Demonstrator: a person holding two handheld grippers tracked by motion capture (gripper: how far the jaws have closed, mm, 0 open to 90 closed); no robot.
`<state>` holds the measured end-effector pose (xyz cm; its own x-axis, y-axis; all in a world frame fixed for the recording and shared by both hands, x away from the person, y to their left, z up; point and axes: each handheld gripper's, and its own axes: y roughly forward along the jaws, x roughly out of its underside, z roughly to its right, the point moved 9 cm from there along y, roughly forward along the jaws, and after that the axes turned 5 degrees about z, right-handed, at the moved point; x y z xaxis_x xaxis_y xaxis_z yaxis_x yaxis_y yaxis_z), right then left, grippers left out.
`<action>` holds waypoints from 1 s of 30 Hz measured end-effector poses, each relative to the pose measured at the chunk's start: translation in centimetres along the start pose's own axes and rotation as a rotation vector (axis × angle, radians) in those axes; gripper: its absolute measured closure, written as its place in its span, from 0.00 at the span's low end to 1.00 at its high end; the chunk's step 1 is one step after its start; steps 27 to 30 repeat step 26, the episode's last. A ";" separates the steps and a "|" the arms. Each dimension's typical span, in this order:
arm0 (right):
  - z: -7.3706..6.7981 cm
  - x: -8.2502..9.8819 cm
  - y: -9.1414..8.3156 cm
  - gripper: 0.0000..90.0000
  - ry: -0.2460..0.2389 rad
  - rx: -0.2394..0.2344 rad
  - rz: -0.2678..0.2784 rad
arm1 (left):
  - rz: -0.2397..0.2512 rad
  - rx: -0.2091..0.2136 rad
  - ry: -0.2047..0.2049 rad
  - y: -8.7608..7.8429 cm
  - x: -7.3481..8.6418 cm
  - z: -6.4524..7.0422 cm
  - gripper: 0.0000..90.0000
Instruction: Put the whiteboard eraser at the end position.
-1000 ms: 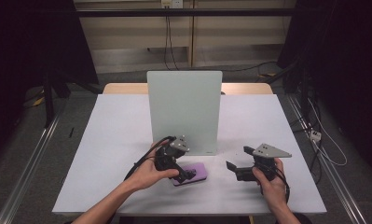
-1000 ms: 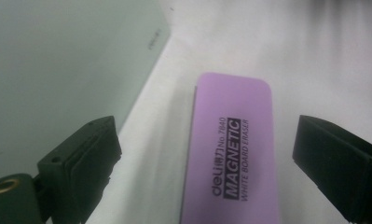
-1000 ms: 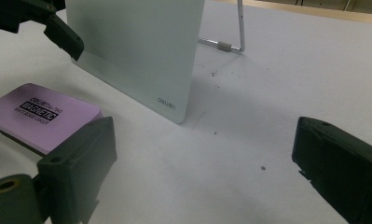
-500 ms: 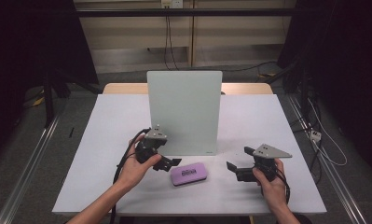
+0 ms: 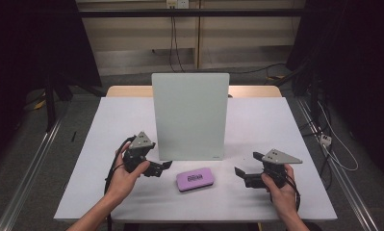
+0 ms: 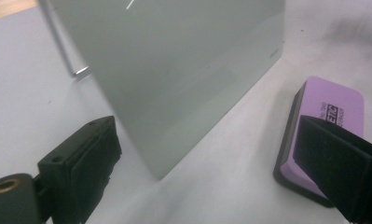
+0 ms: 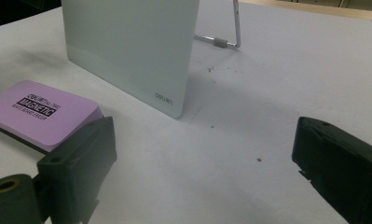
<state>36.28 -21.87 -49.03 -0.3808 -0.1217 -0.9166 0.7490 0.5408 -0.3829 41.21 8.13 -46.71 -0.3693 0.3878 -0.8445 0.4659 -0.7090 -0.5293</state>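
A purple magnetic eraser (image 5: 195, 178) lies flat on the white table (image 5: 108, 125), just in front of an upright pale green-white board (image 5: 189, 115). My left gripper (image 5: 163, 167) rests to the eraser's left with its jaws open and empty. In the left gripper view the gripper (image 6: 211, 163) faces the board (image 6: 174, 70), with the eraser (image 6: 333, 105) partly behind the right jaw. My right gripper (image 5: 245, 163) is open to the right of the eraser. In the right gripper view that gripper (image 7: 207, 158) has bare table between its jaws, the eraser (image 7: 44, 112) at its left and the board (image 7: 132, 46) beyond.
A wire stand (image 7: 230, 32) props the board from behind. A wooden edge (image 5: 127, 90) shows at the table's far side. Dark floor with cables (image 5: 324, 139) surrounds the table. Small dark specks (image 7: 211, 70) dot the tabletop near the board's corner.
A second ago my left gripper was over the eraser. It has let go and pulled back to the left, leaving the eraser on the table. The right gripper has stayed put.
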 end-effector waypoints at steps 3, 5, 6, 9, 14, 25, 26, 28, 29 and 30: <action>0.1 0.0 -0.1 0.07 -0.001 0.002 0.001 | 0.007 -0.019 -0.014 -1.0 0.6 -0.6 0.08; 0.1 0.1 -0.1 0.07 0.000 0.002 0.000 | 0.022 -0.039 -0.039 -1.7 1.0 -1.1 0.08; 0.1 0.1 -0.1 0.07 -0.001 0.003 0.000 | 0.030 -0.053 -0.044 -2.0 1.2 -1.4 0.08; 0.0 0.1 -0.1 0.07 0.000 0.004 -0.003 | 0.050 -0.081 -0.068 -3.0 1.8 -2.0 0.07; 0.0 0.1 -0.1 0.07 0.000 0.004 -0.005 | 0.062 -0.103 -0.079 -4.2 2.8 -2.6 0.07; 0.0 0.2 0.0 0.07 0.006 0.003 -0.008 | 0.095 -0.173 -0.135 -5.0 5.3 -3.4 0.07; 0.0 0.2 0.0 0.07 0.006 0.003 -0.008 | 0.095 -0.173 -0.135 -5.0 5.3 -3.4 0.07; 0.0 0.2 0.0 0.07 0.006 0.003 -0.008 | 0.095 -0.173 -0.135 -5.0 5.3 -3.4 0.07; 0.0 0.2 0.0 0.07 0.006 0.003 -0.008 | 0.095 -0.173 -0.135 -5.0 5.3 -3.4 0.07; 0.0 0.2 0.0 0.07 0.006 0.003 -0.008 | 0.095 -0.173 -0.135 -5.0 5.3 -3.4 0.07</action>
